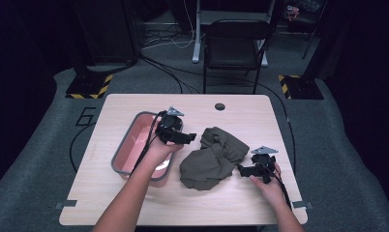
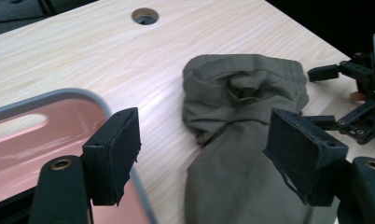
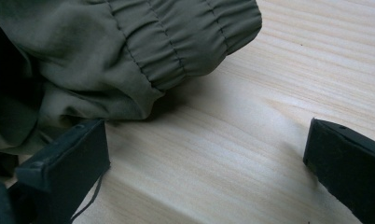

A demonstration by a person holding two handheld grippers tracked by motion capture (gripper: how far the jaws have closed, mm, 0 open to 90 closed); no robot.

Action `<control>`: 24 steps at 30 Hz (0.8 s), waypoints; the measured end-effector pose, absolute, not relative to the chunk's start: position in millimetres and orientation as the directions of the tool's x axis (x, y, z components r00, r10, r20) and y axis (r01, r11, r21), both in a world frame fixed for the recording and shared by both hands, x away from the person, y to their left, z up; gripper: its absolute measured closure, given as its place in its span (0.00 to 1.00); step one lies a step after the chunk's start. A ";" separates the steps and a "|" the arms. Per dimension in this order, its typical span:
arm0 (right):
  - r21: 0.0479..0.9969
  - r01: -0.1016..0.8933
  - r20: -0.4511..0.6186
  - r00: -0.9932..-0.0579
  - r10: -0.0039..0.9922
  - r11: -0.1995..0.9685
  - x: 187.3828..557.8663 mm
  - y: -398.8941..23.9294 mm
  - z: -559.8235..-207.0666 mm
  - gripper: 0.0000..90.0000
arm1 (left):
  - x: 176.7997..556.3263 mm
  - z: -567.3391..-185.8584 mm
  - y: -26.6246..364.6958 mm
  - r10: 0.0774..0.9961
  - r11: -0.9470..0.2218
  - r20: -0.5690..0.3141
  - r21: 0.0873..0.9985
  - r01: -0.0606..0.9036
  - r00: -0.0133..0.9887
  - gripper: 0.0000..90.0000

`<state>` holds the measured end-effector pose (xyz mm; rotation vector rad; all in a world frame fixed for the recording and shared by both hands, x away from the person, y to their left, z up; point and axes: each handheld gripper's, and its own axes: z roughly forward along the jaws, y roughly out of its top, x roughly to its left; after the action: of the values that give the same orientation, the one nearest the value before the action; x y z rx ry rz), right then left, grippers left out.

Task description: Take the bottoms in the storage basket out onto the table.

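A crumpled olive-green garment (image 1: 212,157) lies in the middle of the wooden table (image 1: 231,203). My left gripper (image 1: 188,137) hovers over the right rim of a pink tub (image 1: 129,145), jaws open and empty, pointing toward the garment (image 2: 241,140). In the left gripper view the tub's grey rim (image 2: 78,95) sits below the left jaw. My right gripper (image 1: 246,170) rests low at the garment's right edge, open, with bare wood between its jaws. The garment's elastic hem (image 3: 176,51) lies just ahead of the right gripper's left jaw.
A round cable hole (image 1: 219,106) sits near the table's far edge. A black chair (image 1: 236,43) stands behind the table. Cables trail across the grey floor, and the tub has a grey rim and a handle slot (image 2: 17,123).
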<state>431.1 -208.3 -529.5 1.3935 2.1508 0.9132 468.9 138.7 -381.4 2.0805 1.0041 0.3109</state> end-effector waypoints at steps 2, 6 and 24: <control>0.717 0.638 0.006 -0.411 0.912 0.282 431.0 -208.3 -529.5 0.00 | 469.1 -381.1 144.7 0.753 -0.368 -0.111 0.746 0.555 0.648 0.28; 0.717 0.638 0.006 -0.411 0.912 0.283 431.1 -208.3 -529.5 0.00 | 469.2 -380.4 153.3 0.759 -0.375 -0.094 0.745 0.552 0.644 0.28; 0.717 0.637 0.006 -0.411 0.912 0.282 431.1 -208.3 -529.5 0.00 | 459.4 -386.4 217.3 0.817 -0.314 -0.099 0.751 0.581 0.568 0.28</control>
<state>431.1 -208.3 -529.5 1.3940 2.1506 0.9136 459.4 217.3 -386.4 2.0252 1.1167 0.3865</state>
